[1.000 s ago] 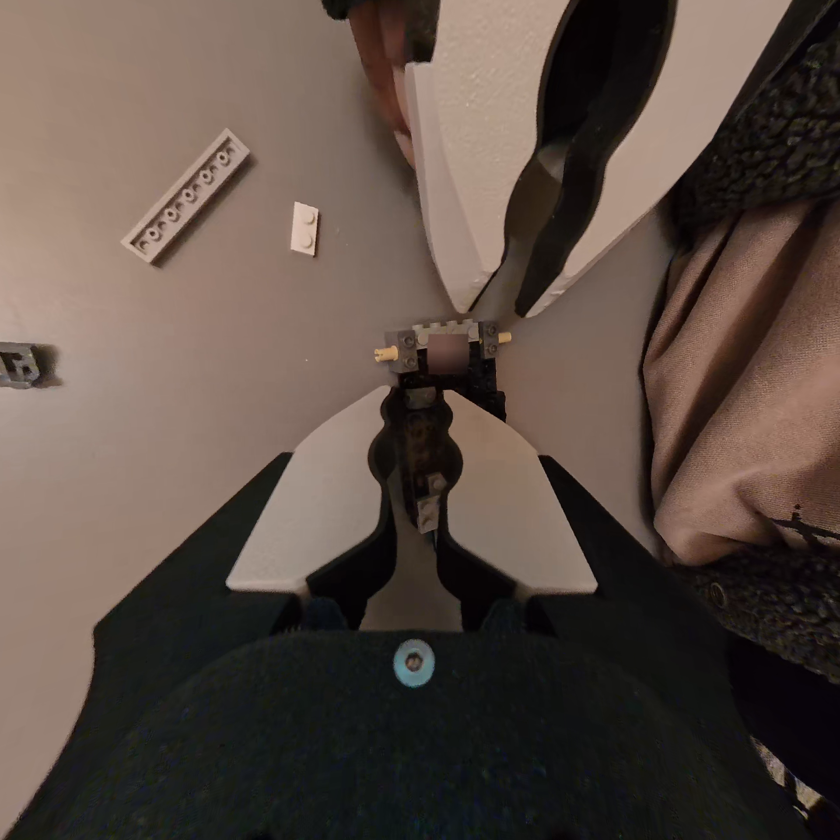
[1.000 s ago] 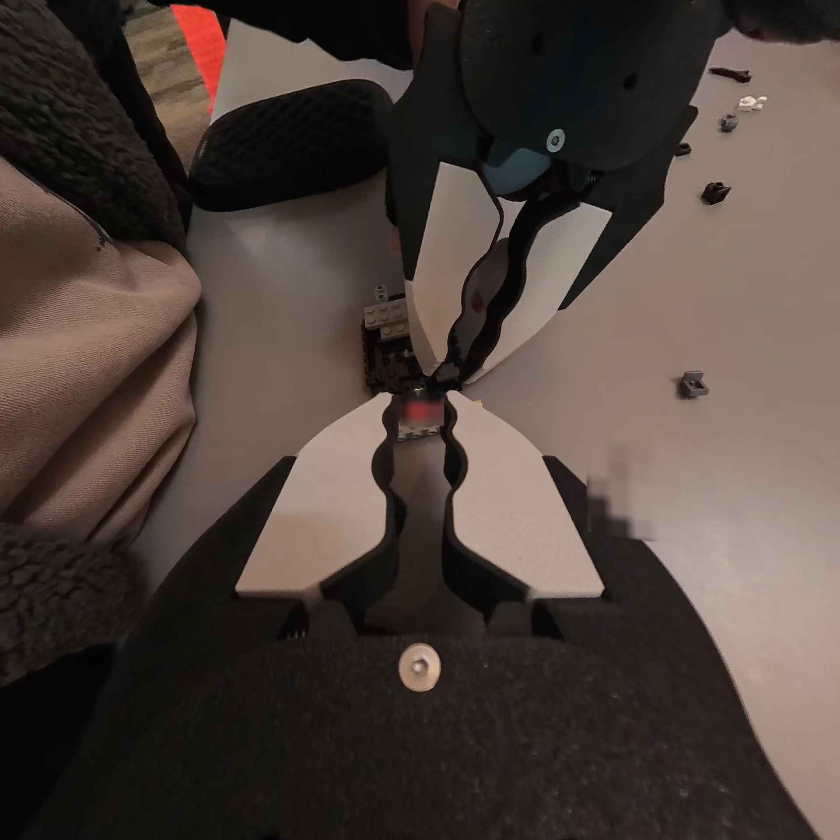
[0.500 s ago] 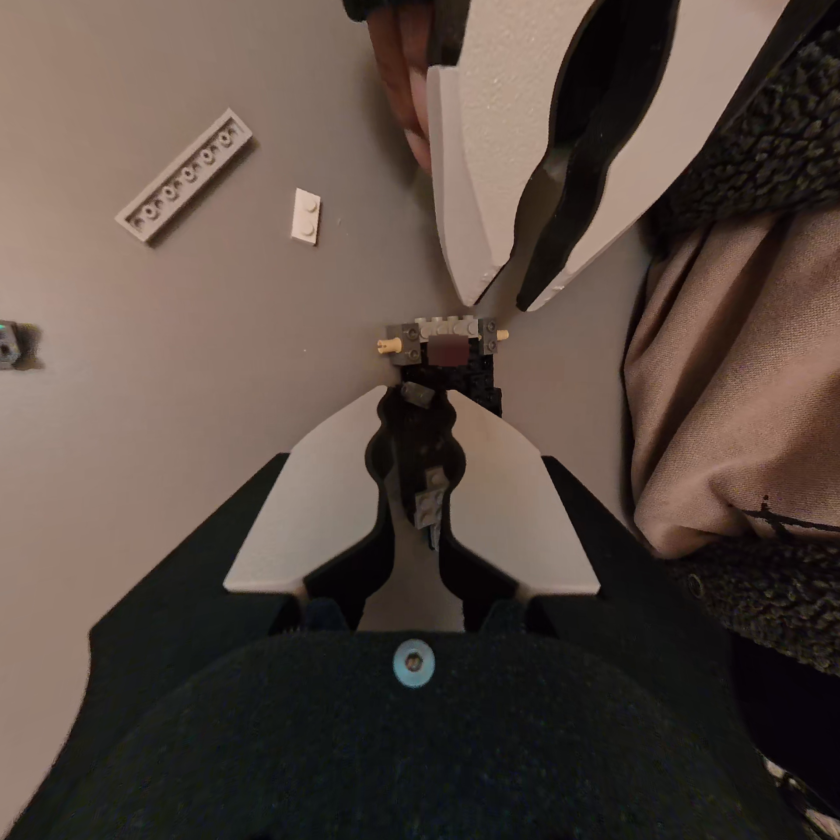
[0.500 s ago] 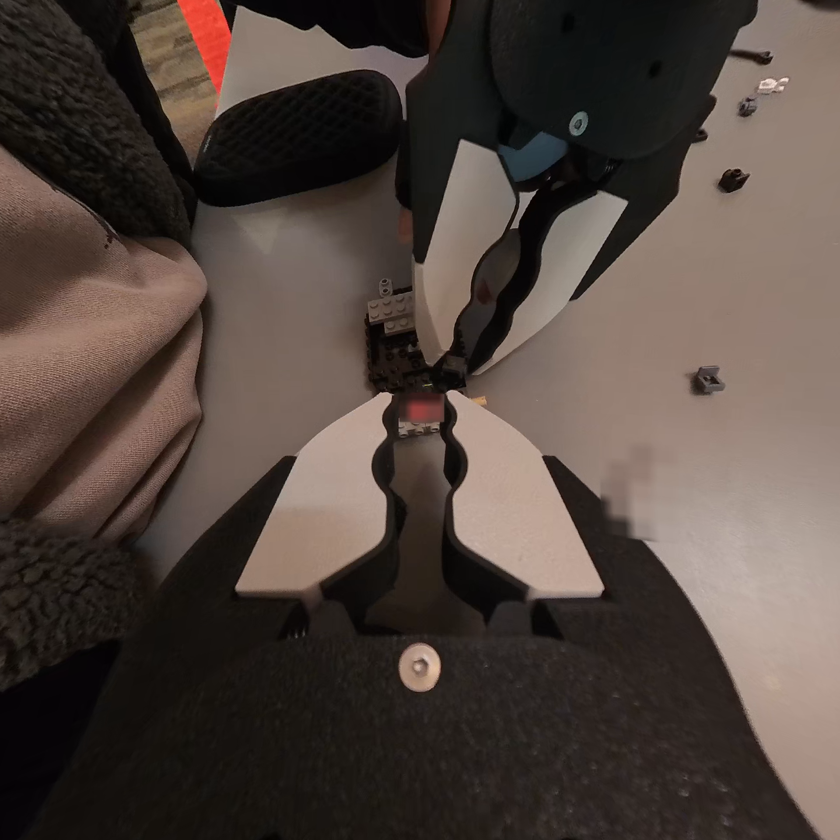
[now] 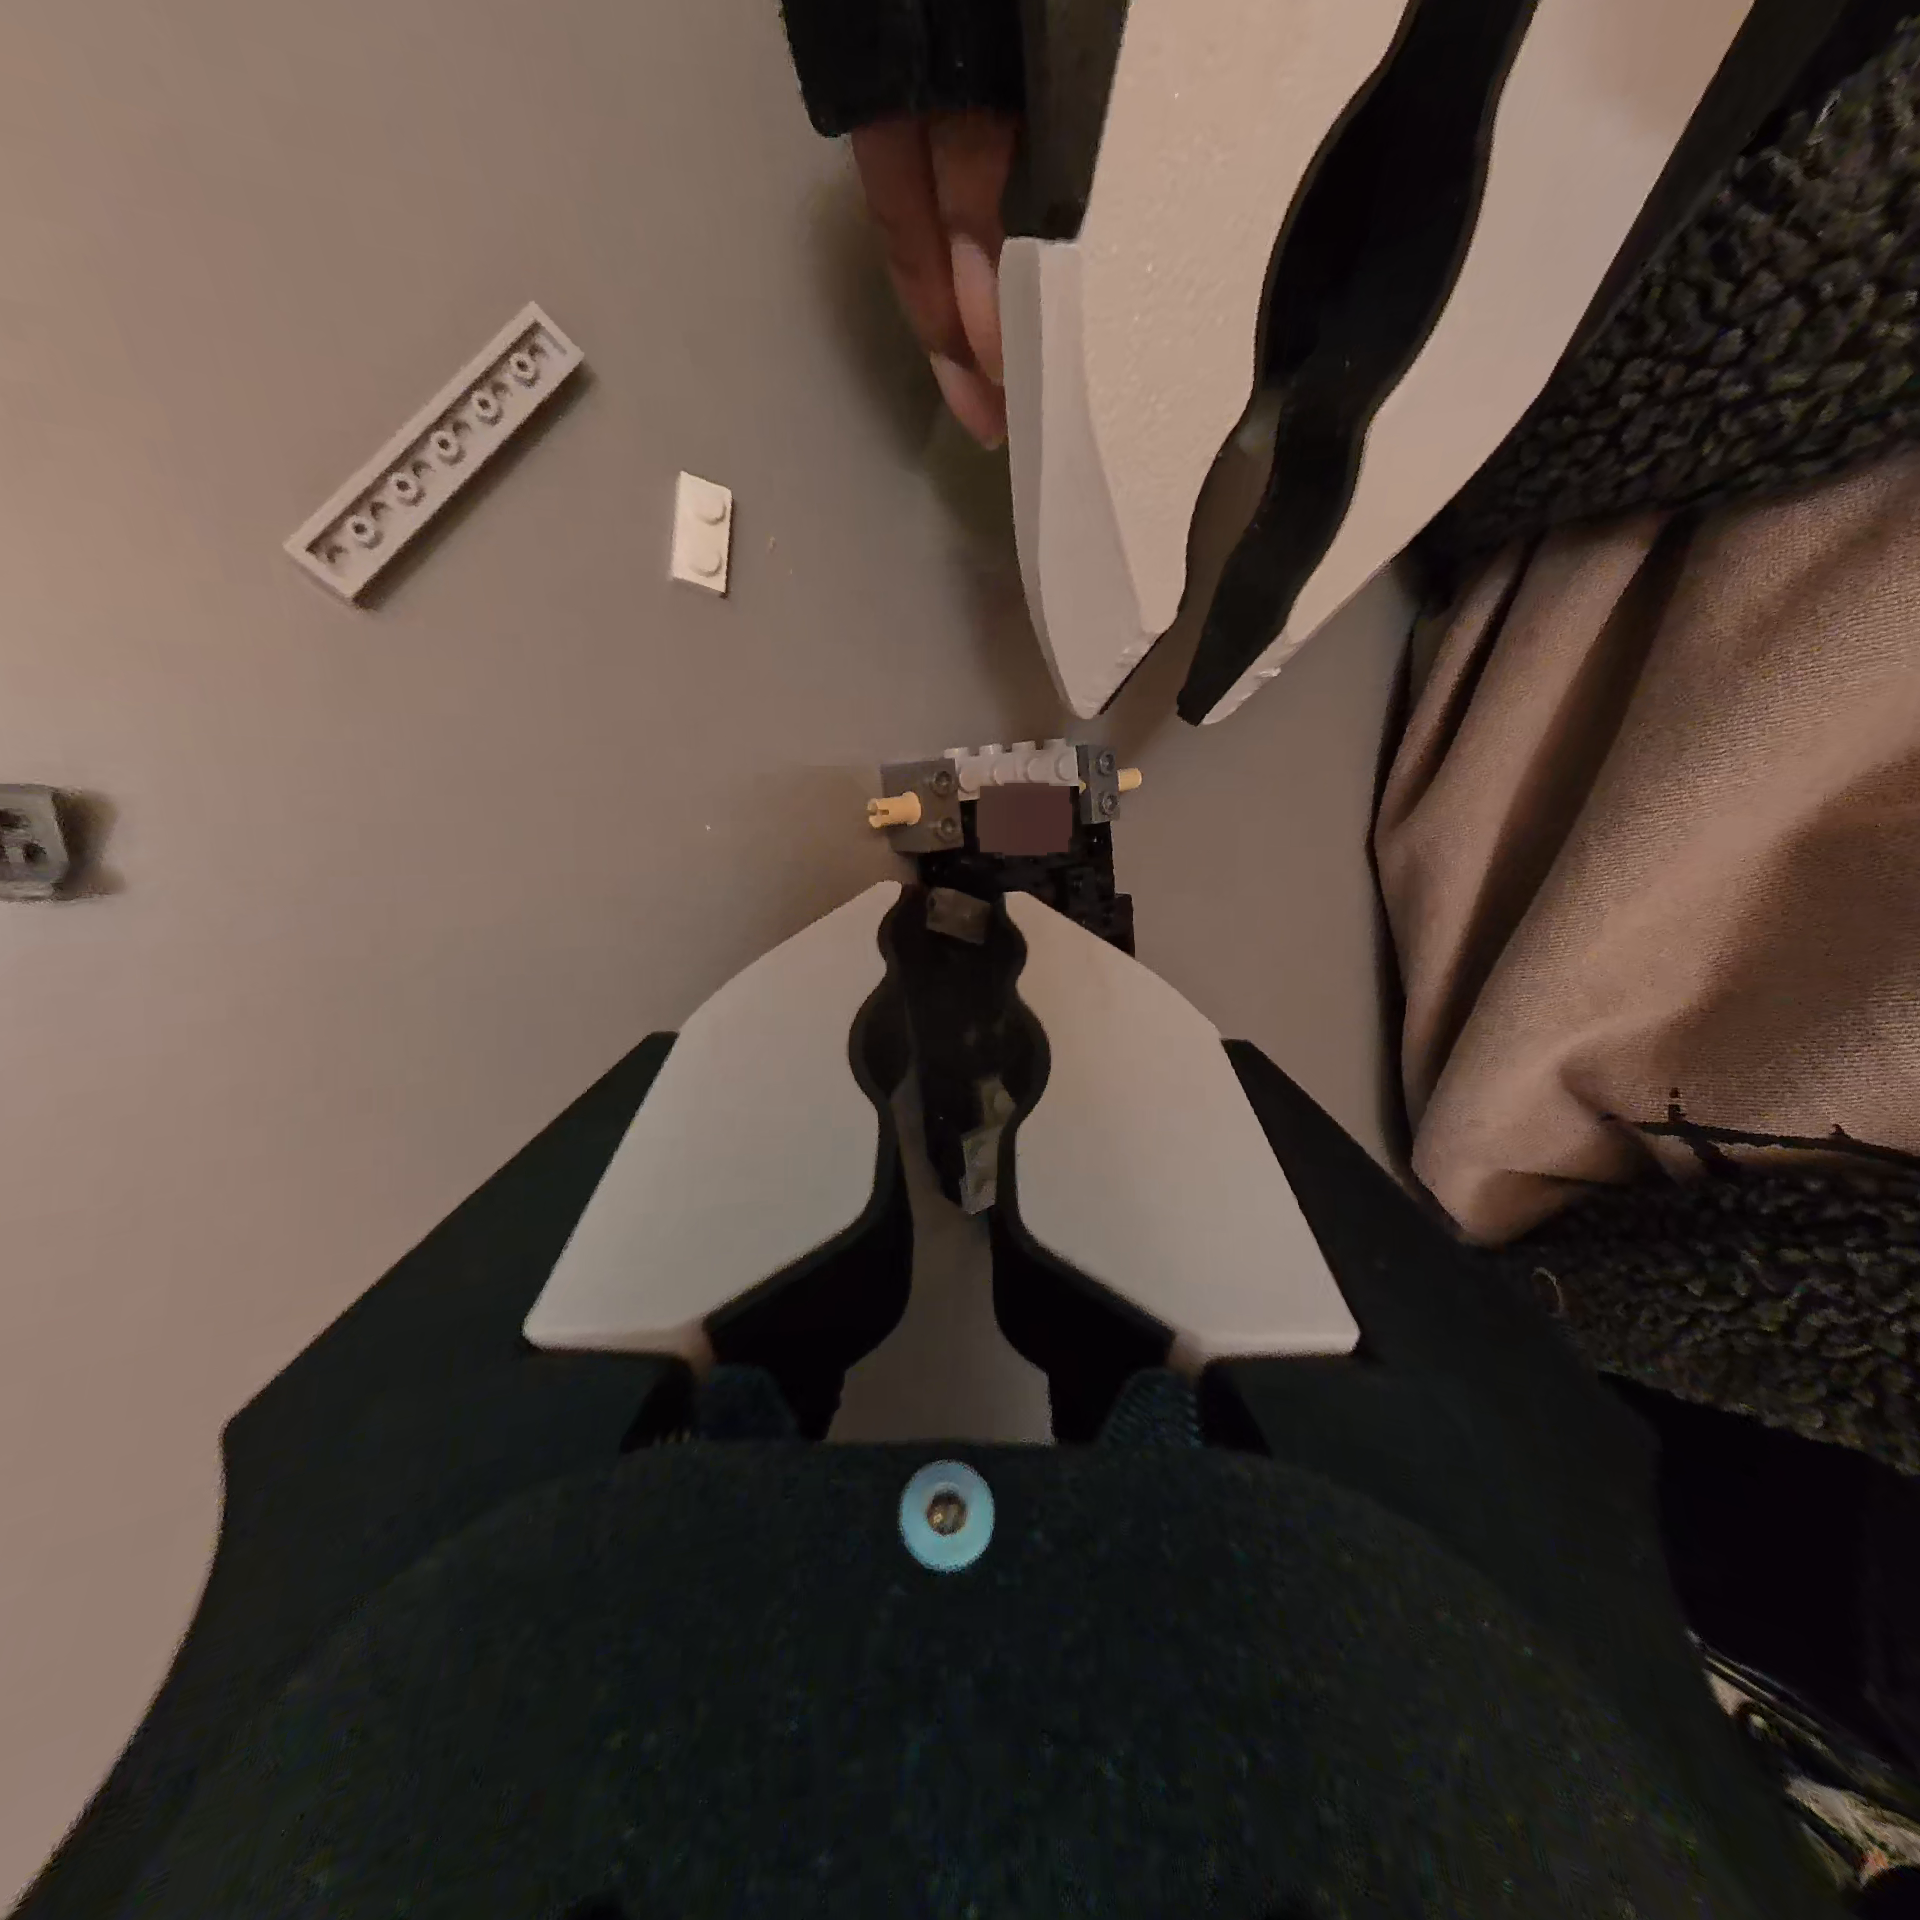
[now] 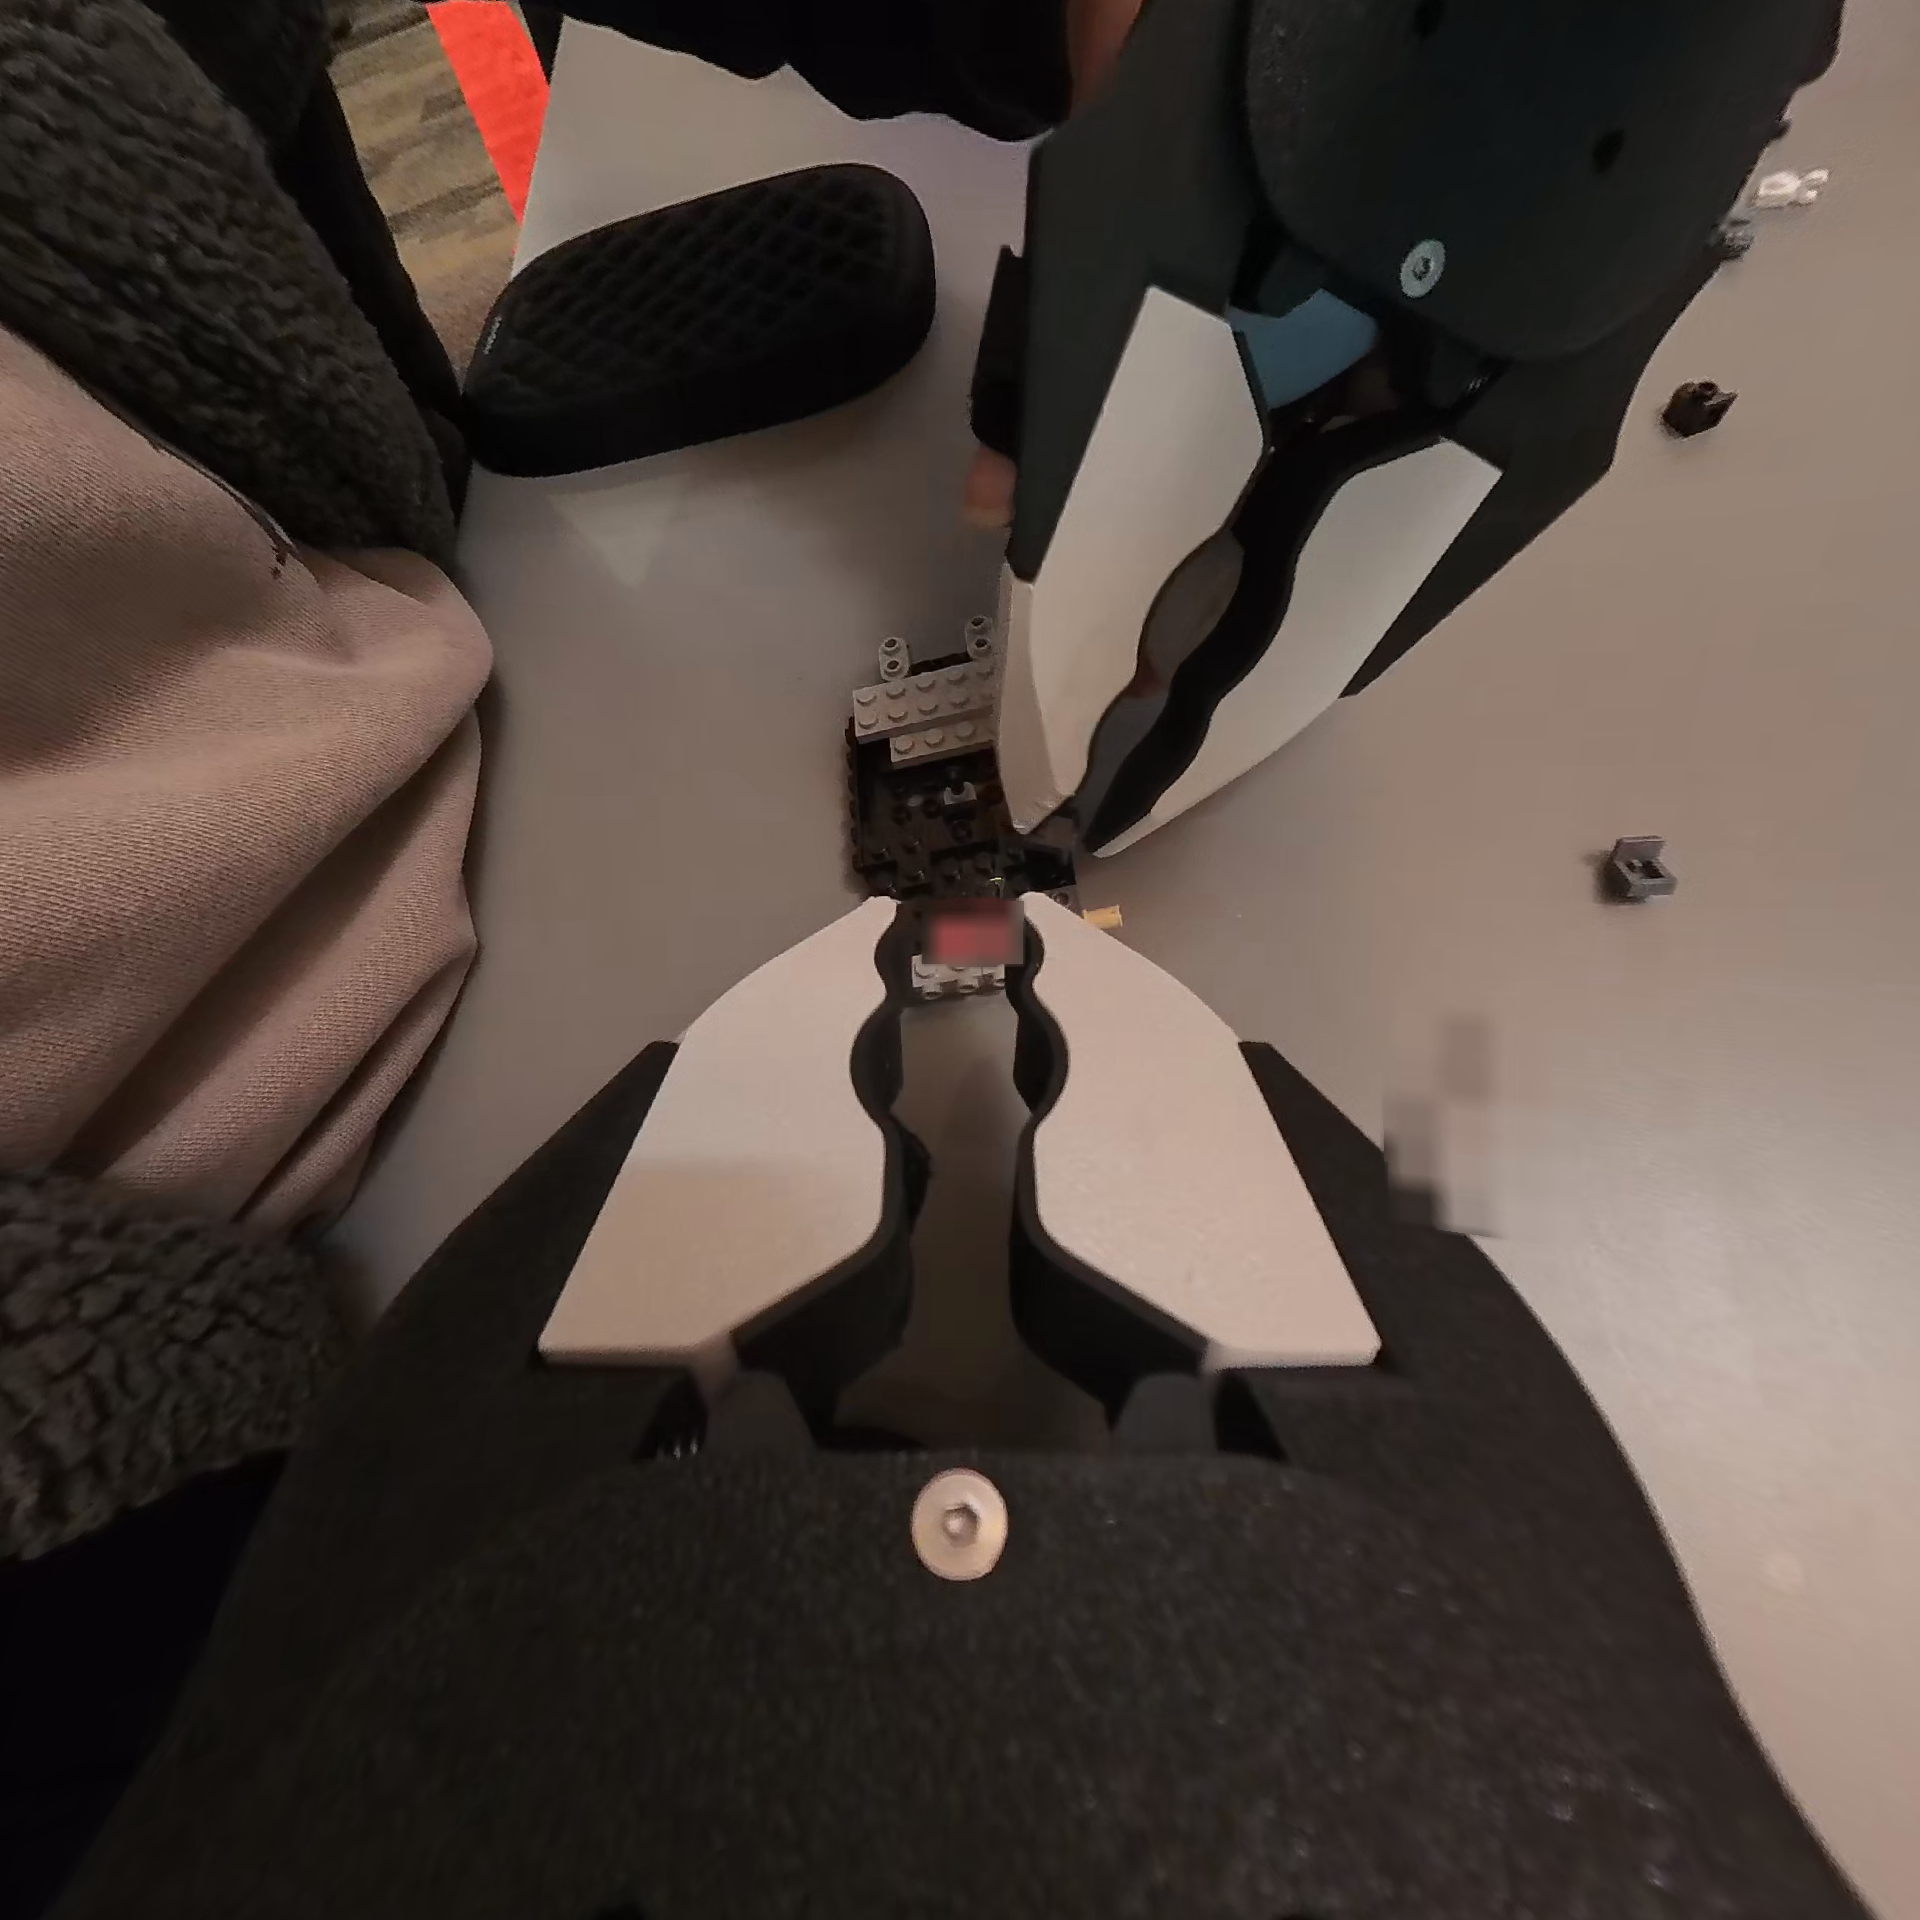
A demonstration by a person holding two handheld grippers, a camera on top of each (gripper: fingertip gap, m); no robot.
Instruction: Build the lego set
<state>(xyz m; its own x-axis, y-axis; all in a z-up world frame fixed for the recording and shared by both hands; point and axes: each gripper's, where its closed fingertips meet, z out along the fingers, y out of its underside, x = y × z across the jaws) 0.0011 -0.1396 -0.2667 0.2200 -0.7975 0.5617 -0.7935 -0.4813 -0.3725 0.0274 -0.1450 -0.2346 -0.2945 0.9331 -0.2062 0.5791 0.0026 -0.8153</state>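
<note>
**Between two hand-held grippers, a half-built Lego model sits on the counter**

On the grey counter [image 5: 312,1039], the Lego model [image 5: 1003,821] stands between the two tools. Its body is mostly black, with a light grey studded strip along one end, dark grey blocks at the two corners of that end, a tan pin sticking out sideways from each corner, and a reddish-brown piece just behind the strip. In the right wrist view the same model [image 6: 925,769] shows a light grey plate at its far end and black studs through the middle. Its long axis runs from one tool toward the other, the end with the pins pointing at the right one.

The left hand-held gripper [image 5: 961,899] is clenched on the black body of the model, which fills the gap between its white fingers. The right hand-held gripper [image 6: 956,914] has its fingers set close on either side of the pinned end; whether they actually press on it cannot be told.

Off to the side lie loose parts: a long light grey plate [image 5: 434,453] set diagonally, a small white two-stud plate [image 5: 702,532] near it, and a dark grey piece [image 5: 31,840] at the frame's edge. A small dark grey bracket [image 6: 1638,869] lies well apart from the model. A black mesh pad [image 6: 707,312] rests beyond it.
</note>
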